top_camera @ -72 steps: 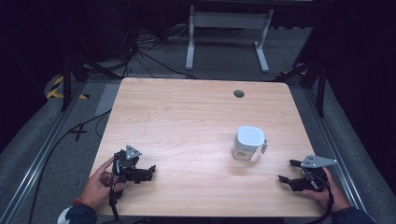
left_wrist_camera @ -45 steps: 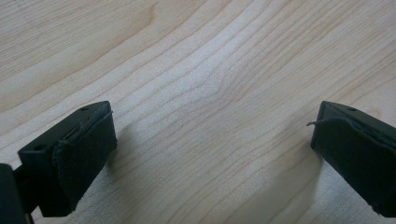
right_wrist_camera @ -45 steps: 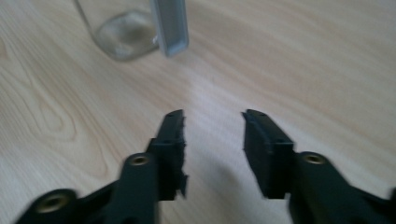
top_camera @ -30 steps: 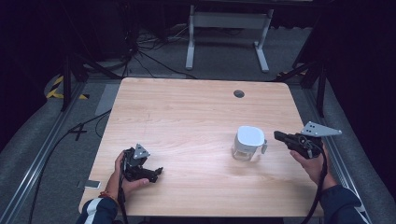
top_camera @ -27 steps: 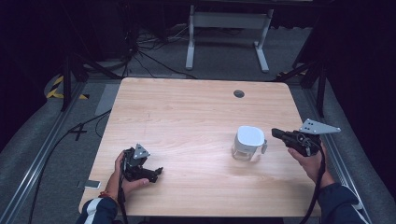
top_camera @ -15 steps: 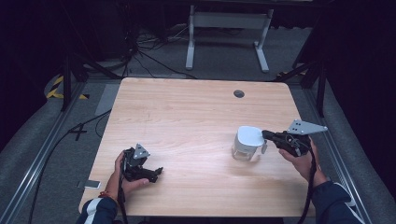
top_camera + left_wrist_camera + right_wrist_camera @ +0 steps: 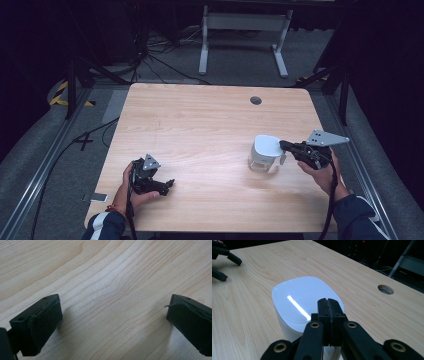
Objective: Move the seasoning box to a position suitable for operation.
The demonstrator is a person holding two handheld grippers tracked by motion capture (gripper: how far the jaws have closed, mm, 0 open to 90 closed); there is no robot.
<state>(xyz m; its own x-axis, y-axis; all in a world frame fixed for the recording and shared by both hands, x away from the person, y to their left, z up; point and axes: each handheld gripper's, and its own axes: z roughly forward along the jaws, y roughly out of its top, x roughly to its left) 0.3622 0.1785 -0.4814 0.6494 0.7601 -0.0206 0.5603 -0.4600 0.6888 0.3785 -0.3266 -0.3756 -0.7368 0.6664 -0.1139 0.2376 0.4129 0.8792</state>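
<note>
both grippers are held over a wooden table [image 7: 210,125]. right gripper [image 7: 284,145] is held just beside a white container [image 7: 263,151], on its right side, with the tips up against the lid [image 7: 299,300]. its jaws are pressed flat together and nothing is held between them. the white container is stood on the table, toward the right edge, below a small round hole [image 7: 256,100] in the wood. left gripper [image 7: 167,184] is held well apart from the container, far off to its left, near the front edge. its jaws are spread wide apart, and bare wood is seen between them.
</note>
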